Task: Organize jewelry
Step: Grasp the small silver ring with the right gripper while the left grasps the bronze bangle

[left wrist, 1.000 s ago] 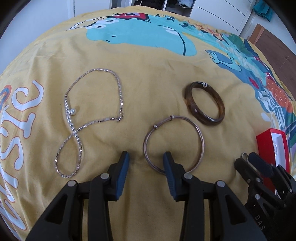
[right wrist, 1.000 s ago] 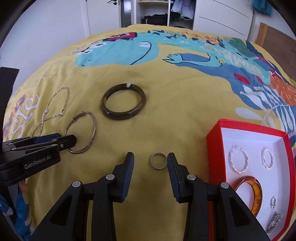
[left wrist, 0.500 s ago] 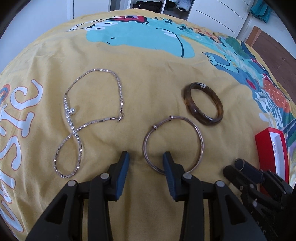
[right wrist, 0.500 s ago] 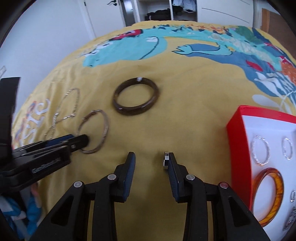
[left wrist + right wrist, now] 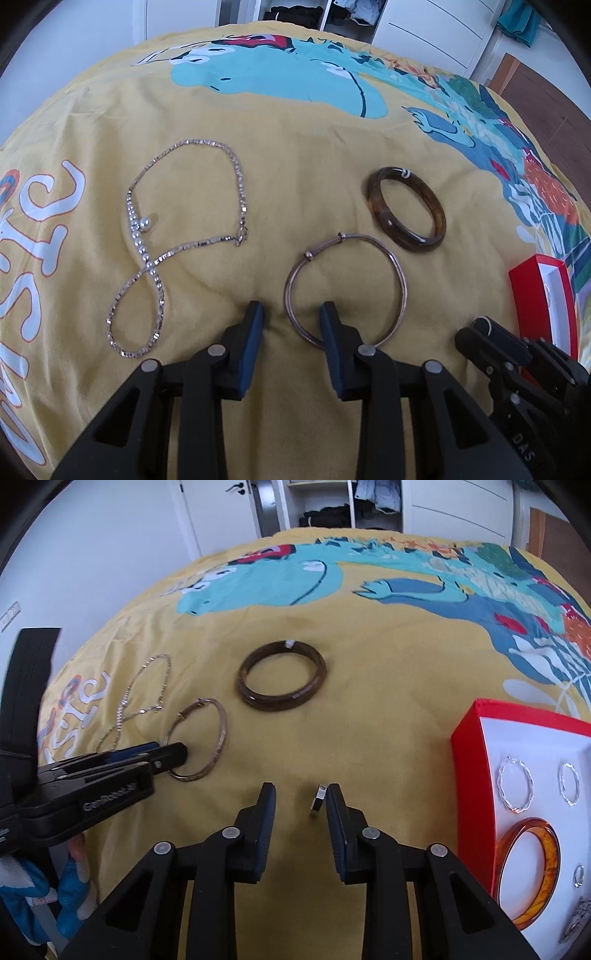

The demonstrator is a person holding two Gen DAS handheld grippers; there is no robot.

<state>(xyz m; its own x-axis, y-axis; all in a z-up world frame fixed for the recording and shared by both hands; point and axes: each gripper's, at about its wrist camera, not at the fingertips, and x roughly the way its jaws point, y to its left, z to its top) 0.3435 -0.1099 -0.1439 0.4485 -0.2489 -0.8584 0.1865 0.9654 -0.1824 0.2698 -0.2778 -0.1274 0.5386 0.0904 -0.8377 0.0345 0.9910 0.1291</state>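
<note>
Right hand-held gripper [image 5: 300, 799] spread, small silver band ring [image 5: 318, 800] tipped against one pad, probably bound for red-walled box [image 5: 471, 760]. Left hand-held gripper [image 5: 290, 318] spread astride thin copper wire bangle [image 5: 345, 290], poised to pinch.

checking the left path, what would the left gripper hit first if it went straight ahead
Probably the thin bangle: its near rim already lies between the open left gripper fingers. Beyond it is only yellow blanket, though depth is unclear.

A bed [image 5: 295, 177] in a yellow cartoon-print cover is carrying everything. Lying directly on it: a silver chain necklace [image 5: 177, 236] ahead-left of the left tool [image 5: 291, 321], a thin metal bangle [image 5: 345, 286] looping around that tool's right finger, a dark brown bangle [image 5: 406, 208] ahead-right, and a red jewelry box [image 5: 517, 775] sitting right of the right tool [image 5: 301, 805]
</note>
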